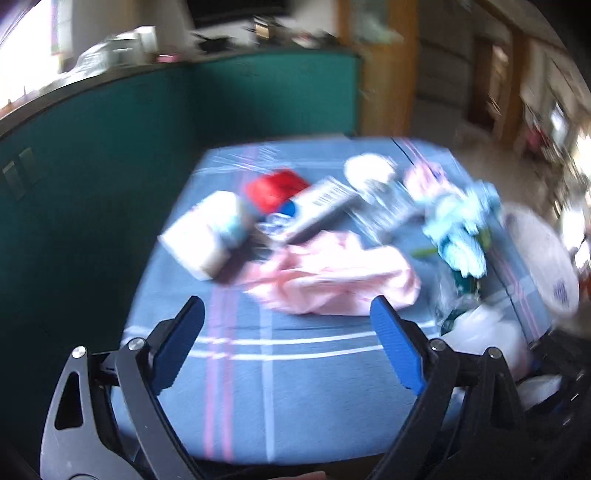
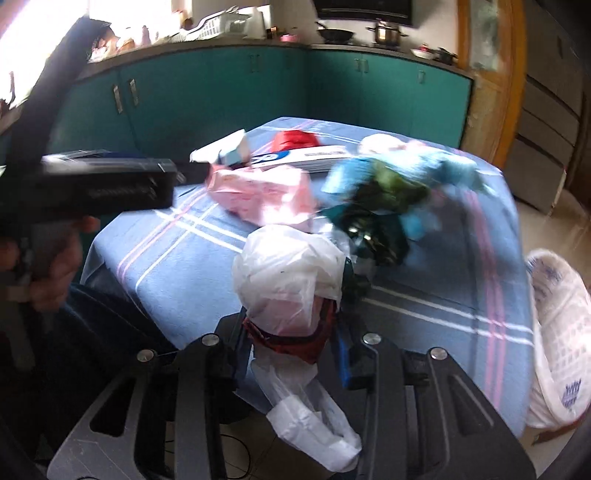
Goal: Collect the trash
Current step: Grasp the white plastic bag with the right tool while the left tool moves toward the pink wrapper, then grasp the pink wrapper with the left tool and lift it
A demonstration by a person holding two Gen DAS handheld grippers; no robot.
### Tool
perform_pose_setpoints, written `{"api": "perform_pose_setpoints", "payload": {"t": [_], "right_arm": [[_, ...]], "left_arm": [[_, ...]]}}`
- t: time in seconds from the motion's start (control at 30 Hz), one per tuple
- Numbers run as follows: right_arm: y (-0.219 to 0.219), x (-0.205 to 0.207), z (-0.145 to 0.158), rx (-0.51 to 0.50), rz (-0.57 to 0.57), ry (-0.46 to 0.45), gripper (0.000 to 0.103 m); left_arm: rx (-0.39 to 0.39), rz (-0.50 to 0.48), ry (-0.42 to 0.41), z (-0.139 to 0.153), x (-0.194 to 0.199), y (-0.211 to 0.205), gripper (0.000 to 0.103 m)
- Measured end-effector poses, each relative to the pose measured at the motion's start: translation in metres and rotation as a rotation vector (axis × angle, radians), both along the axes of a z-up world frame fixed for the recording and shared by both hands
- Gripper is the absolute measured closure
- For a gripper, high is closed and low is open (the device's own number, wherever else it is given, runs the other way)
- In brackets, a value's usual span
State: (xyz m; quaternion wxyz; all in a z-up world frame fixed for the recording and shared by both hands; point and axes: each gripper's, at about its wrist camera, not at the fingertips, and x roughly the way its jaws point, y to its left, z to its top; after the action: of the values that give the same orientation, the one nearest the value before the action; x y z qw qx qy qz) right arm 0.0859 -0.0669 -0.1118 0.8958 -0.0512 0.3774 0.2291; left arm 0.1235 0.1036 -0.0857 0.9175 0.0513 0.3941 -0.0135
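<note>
Behind your table stood teal cabinets (image 2: 221, 96) under a dark countertop (image 2: 369, 48), where a steel pot (image 2: 384, 33) and a black pan (image 2: 334, 34) sat close together. A white rack (image 2: 214, 26) stood by the bright window (image 2: 33, 33). The table wore a blue plaid cloth (image 1: 295, 387). To your right rose a wooden door frame (image 2: 513, 74).

Left wrist view: motion-blurred; print on the grey box (image 1: 317, 210) unreadable.
White mesh basket (image 2: 554, 354): cut off by the right edge.
Right gripper (image 2: 291, 354) fingertips: hidden behind white plastic bag (image 2: 291, 273).
</note>
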Motion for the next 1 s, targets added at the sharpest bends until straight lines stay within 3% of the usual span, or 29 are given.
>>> {"api": "perform_pose_setpoints", "payload": {"t": [0.17, 0.3, 0.33, 0.4, 0.43, 0.47, 0.5, 0.6, 0.67, 0.73, 0.77, 0.8, 0.87, 1.0], "right_arm": [[-0.045, -0.005, -0.001, 0.002, -0.11, 0.018, 0.066], [-0.073, -0.006, -0.004, 0.015, -0.165, 0.031, 0.066], [-0.08, -0.006, -0.004, 0.021, -0.18, 0.031, 0.066], [-0.094, -0.008, -0.003, 0.034, -0.21, 0.025, 0.066], [-0.097, -0.006, -0.003, 0.037, -0.221, 0.023, 0.066], [-0.102, -0.006, -0.004, 0.041, -0.234, 0.022, 0.066], [-0.108, -0.005, -0.004, 0.046, -0.25, 0.021, 0.066], [-0.119, -0.004, -0.005, 0.051, -0.276, 0.02, 0.066], [-0.123, -0.003, -0.005, 0.048, -0.289, 0.015, 0.065], [-0.127, -0.003, -0.004, 0.048, -0.3, 0.013, 0.065], [-0.126, -0.002, -0.004, 0.048, -0.302, 0.013, 0.064], [-0.128, -0.001, -0.003, 0.047, -0.307, 0.011, 0.064], [-0.129, 0.0, -0.003, 0.047, -0.315, 0.008, 0.064], [-0.126, 0.0, -0.004, 0.048, -0.313, 0.006, 0.063]], "left_arm": [[0.109, -0.093, 0.066, -0.02, 0.034, -0.039, 0.003], [0.12, -0.118, 0.137, -0.041, 0.057, -0.048, 0.007], [0.126, -0.122, 0.154, -0.046, 0.06, -0.05, 0.012], [0.121, -0.115, 0.16, -0.053, 0.061, -0.046, 0.042], [0.089, -0.121, 0.159, -0.053, 0.059, -0.043, 0.052], [0.058, -0.119, 0.167, -0.052, 0.058, -0.04, 0.071], [0.044, -0.114, 0.166, -0.052, 0.057, -0.038, 0.082], [0.041, -0.101, 0.135, -0.049, 0.047, -0.032, 0.095], [0.018, -0.099, 0.119, -0.044, 0.037, -0.027, 0.095], [-0.06, -0.106, 0.097, -0.036, 0.028, -0.019, 0.095], [-0.102, -0.112, 0.095, -0.031, 0.028, -0.017, 0.087], [-0.162, -0.113, 0.095, -0.027, 0.029, -0.013, 0.059], [-0.234, -0.072, 0.086, -0.019, 0.038, -0.009, 0.018], [-0.379, 0.015, 0.133, -0.013, 0.076, 0.005, 0.017]]}}
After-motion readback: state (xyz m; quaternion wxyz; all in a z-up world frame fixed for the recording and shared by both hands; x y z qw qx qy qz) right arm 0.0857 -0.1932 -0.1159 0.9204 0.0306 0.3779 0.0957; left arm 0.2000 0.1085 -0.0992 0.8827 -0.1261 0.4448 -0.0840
